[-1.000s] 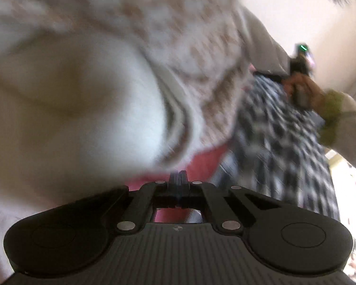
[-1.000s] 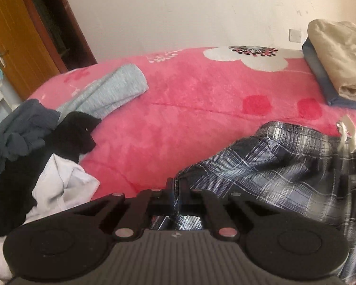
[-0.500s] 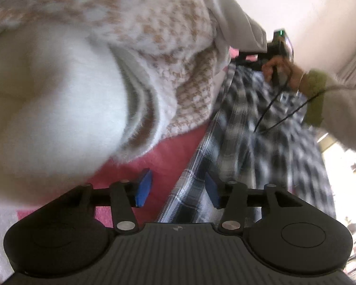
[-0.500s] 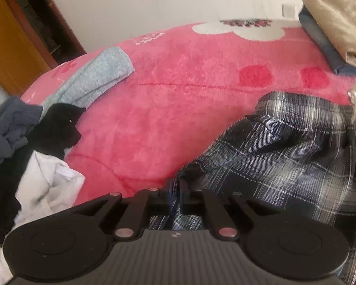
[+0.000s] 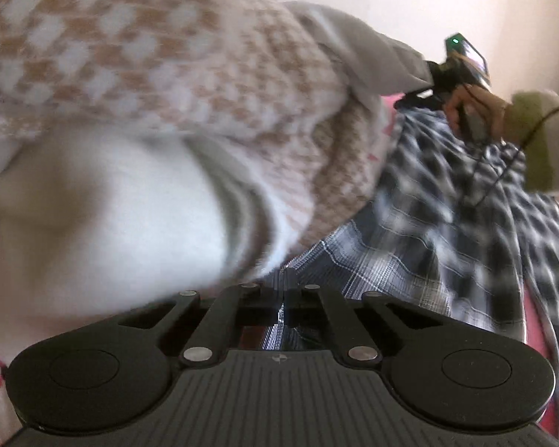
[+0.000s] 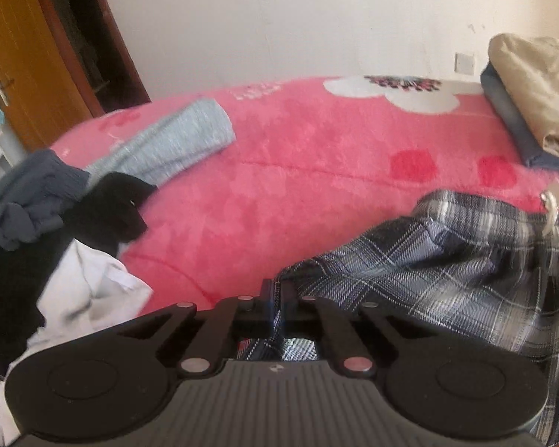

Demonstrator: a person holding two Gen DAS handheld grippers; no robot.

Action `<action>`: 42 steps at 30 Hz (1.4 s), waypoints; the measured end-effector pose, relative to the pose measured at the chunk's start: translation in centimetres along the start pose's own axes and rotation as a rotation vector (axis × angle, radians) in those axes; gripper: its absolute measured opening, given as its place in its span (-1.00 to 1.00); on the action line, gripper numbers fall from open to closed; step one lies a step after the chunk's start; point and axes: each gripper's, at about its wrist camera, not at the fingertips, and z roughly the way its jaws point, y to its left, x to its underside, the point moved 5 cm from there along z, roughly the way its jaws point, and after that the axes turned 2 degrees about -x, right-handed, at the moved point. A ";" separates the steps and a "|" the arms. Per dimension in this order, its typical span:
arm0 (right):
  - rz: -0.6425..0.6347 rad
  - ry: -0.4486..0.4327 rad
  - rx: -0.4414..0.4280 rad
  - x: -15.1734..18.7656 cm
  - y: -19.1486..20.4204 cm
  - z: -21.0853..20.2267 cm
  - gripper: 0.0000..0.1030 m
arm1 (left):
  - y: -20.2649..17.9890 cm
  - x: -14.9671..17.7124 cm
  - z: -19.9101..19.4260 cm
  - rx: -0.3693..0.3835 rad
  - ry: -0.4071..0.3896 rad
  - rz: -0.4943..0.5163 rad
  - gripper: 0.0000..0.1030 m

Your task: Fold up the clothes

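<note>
A dark plaid garment with a white drawstring lies on the pink bed blanket. My right gripper is shut on one edge of it. In the left wrist view my left gripper is shut on another edge of the plaid garment, which stretches to the right gripper held in a hand at the upper right. The person's houndstooth sweater fills the left of that view.
A pile of dark, black and white clothes lies at the bed's left. A folded light blue-grey garment lies behind it. A folded stack of beige and blue sits at the far right. A wooden door stands at left.
My left gripper was open around the plaid edge half a second ago and has closed on it. My right gripper stays shut on the garment and has shifted slightly.
</note>
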 end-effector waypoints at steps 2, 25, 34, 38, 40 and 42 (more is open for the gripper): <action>-0.002 -0.004 -0.006 0.0 0.3 0.4 -0.95 | -0.1 0.2 0.1 -0.015 -0.006 0.016 -0.99; 0.073 0.146 -0.138 5.8 -6.6 -14.2 -0.56 | 0.7 0.2 0.4 -0.073 0.012 0.018 -0.91; -0.191 0.259 -0.123 14.2 -2.2 -16.3 -0.56 | 1.1 0.0 0.6 -0.113 0.023 0.008 -0.91; -0.291 0.270 -0.094 16.6 -0.1 -16.2 -0.58 | 0.1 0.5 1.5 -0.134 0.013 0.052 -0.89; -0.341 0.275 -0.080 17.8 0.9 -16.2 -0.59 | 0.5 0.5 0.9 -0.135 0.004 0.086 -0.87; -0.378 0.272 -0.069 18.9 1.8 -16.9 -0.58 | 0.4 0.5 0.9 -0.117 0.015 0.098 -0.87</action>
